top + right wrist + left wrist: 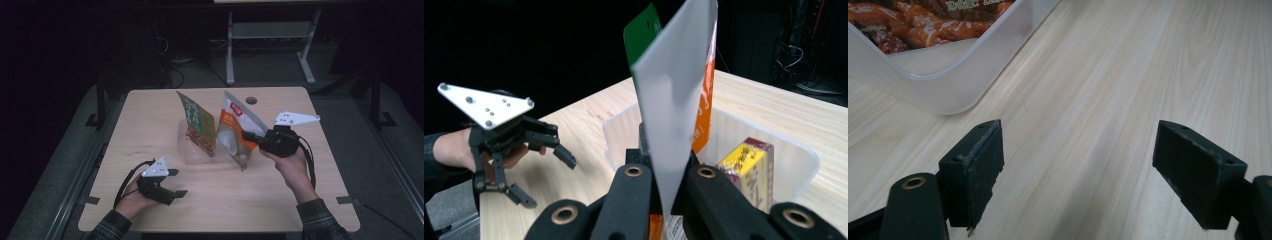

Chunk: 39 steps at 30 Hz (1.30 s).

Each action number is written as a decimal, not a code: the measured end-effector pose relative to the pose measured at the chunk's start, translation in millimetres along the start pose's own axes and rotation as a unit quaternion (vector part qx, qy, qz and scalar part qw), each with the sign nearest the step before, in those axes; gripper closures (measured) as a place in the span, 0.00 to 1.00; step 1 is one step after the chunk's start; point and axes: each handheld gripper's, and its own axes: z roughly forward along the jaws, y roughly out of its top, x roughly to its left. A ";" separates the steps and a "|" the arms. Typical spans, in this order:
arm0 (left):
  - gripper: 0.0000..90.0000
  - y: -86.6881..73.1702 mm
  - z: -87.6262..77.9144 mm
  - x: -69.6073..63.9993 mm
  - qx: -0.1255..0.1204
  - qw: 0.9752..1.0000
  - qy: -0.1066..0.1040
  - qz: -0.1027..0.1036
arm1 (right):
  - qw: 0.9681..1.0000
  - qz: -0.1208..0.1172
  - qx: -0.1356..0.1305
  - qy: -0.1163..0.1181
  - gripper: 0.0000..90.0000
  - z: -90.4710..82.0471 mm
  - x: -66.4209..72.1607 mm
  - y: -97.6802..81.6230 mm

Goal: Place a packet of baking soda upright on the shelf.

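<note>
Right tool (251,137) clamped on the edge of an orange-and-white bag (234,131), holding it upright over the clear tub (186,150), probably to slot it in beside the green bag (196,125). Left tool (176,182) jaws apart, empty, waiting on the desk (150,110) just short of the tub.

A light wood-grain table (150,115) with rounded corners carries the things, and a round cable hole (251,100) sits near its far edge. A clear plastic bin (186,150) stands directly on it near the middle. The tabletop around the bin is pale and bare, standing on a grey floor (380,165).
</note>
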 end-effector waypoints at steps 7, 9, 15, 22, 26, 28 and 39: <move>0.22 0.2 0.9 -0.2 0.004 1.000 -0.004 0.002 | 1.000 -0.011 0.009 -0.026 1.00 14.2 0.2 9.1; 0.22 0.4 0.3 0.3 0.005 1.000 -0.003 0.004 | 0.999 -0.008 0.010 -0.034 1.00 18.1 -1.3 10.9; 0.22 -0.1 -0.5 1.0 0.000 1.000 -0.003 -0.004 | 0.999 0.001 0.006 -0.049 1.00 29.0 -7.3 18.0; 0.22 0.0 -0.7 1.2 0.002 1.000 -0.006 -0.002 | 0.998 0.004 0.005 -0.066 1.00 43.3 -15.5 22.5; 0.22 0.1 -0.6 1.1 0.004 1.000 -0.007 -0.003 | 0.997 0.009 0.007 -0.079 1.00 51.3 -22.1 21.9; 0.22 0.0 -0.5 1.2 0.004 1.000 -0.007 -0.004 | 0.996 0.011 0.009 -0.087 1.00 54.2 -25.1 21.7; 0.22 0.3 0.5 0.5 0.006 1.000 -0.008 -0.003 | 0.993 0.021 0.007 -0.118 1.00 58.6 -31.1 19.3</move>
